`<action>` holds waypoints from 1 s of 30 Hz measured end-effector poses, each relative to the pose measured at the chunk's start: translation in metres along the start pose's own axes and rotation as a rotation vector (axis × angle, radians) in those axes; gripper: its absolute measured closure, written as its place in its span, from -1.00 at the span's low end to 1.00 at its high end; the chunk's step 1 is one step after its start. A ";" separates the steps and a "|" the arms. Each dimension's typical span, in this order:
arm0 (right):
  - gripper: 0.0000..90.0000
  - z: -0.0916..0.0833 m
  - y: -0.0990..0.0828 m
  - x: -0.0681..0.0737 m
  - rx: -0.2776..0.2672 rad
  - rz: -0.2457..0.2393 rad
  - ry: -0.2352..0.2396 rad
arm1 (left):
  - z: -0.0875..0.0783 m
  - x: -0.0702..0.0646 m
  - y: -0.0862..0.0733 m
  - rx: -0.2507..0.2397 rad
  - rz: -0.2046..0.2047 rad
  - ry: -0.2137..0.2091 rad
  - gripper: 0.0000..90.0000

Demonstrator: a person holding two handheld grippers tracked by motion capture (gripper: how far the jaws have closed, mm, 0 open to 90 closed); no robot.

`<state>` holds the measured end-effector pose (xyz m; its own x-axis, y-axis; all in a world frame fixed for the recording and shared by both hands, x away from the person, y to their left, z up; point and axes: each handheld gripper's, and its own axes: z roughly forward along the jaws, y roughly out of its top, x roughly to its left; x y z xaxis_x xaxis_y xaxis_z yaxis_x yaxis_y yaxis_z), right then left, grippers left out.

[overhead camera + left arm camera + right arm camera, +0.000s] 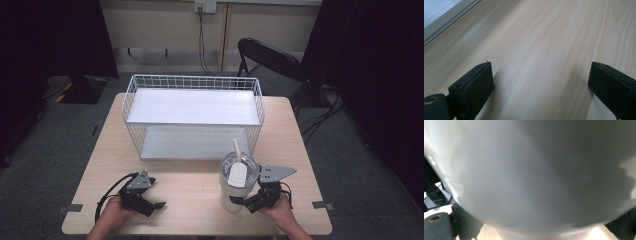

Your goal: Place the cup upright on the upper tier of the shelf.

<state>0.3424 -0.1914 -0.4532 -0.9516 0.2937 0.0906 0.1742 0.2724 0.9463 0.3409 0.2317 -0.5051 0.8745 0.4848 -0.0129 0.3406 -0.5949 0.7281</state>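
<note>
Near the table's front edge, at about five o'clock from its middle, stands a pale tumbler point(236, 186) with a clear lid and a straw point(236, 148) that leans up toward twelve o'clock. It stands upright on the light wooden table point(195, 192). Pressed against its side from four o'clock is the right gripper point(243, 201), held by the person's right hand point(280, 210). In the right gripper view the tumbler's smooth wall point(531, 170) sits very close to the camera, with a black jaw at each lower corner on either side of it, so the jaws straddle the body; whether they truly squeeze it I cannot tell.

Well apart, at nine o'clock from the tumbler, the left gripper point(157, 205) lies low over the table in the person's left hand point(112, 212), pointing toward three o'clock. The left gripper view shows its two jaws spread wide with bare wood between them point(536, 62).

Beyond both, at twelve o'clock, a white wire basket shelf point(192, 82) with two tiers stands across the back half of the table. A black folding chair point(265, 57) stands on the floor behind it, at one o'clock.
</note>
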 end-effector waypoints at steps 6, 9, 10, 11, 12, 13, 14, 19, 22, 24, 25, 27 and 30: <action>-0.83 0.000 -0.001 0.000 -0.008 0.007 0.001 | 0.000 0.000 0.000 0.000 -0.001 0.000 -0.87; -0.83 -0.002 -0.003 0.001 -0.022 0.004 -0.004 | 0.000 0.000 0.000 0.000 -0.002 0.000 -0.87; -0.83 -0.002 -0.004 0.002 -0.032 0.006 -0.007 | 0.000 0.000 0.000 -0.001 -0.002 0.000 -0.87; -0.83 -0.002 -0.005 0.002 -0.043 0.006 -0.014 | 0.000 0.000 0.000 -0.001 -0.002 0.000 -0.87; -0.83 -0.003 -0.004 0.003 -0.048 0.001 -0.018 | 0.000 0.000 0.000 -0.001 -0.001 0.000 -0.87; -0.83 -0.003 -0.004 0.004 -0.053 -0.005 -0.022 | 0.000 0.000 0.000 -0.001 -0.002 0.000 -0.87; -0.82 -0.003 -0.003 0.004 -0.066 -0.011 -0.026 | 0.000 0.000 0.000 -0.001 -0.001 0.000 -0.87; -0.82 -0.004 -0.003 0.007 -0.077 -0.019 -0.043 | 0.000 0.000 0.000 -0.001 -0.002 0.000 -0.87; -0.82 -0.004 -0.002 0.008 -0.080 -0.020 -0.051 | 0.000 0.000 0.000 -0.001 -0.002 0.000 -0.87; -0.82 -0.004 -0.003 0.008 -0.083 -0.021 -0.052 | 0.000 0.000 0.000 -0.001 -0.001 0.000 -0.87; -0.82 -0.004 -0.003 0.008 -0.080 -0.023 -0.052 | 0.000 0.000 0.000 -0.001 -0.001 0.000 -0.87; -0.81 -0.004 -0.002 0.009 -0.077 -0.025 -0.057 | 0.000 0.000 0.000 -0.001 -0.002 0.000 -0.87; -0.81 -0.004 -0.002 0.010 -0.080 -0.023 -0.068 | 0.000 0.000 0.000 -0.001 -0.002 0.000 -0.87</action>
<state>0.3317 -0.1927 -0.4533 -0.9352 0.3506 0.0498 0.1290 0.2064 0.9699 0.3408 0.2316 -0.5051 0.8738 0.4860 -0.0148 0.3423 -0.5931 0.7288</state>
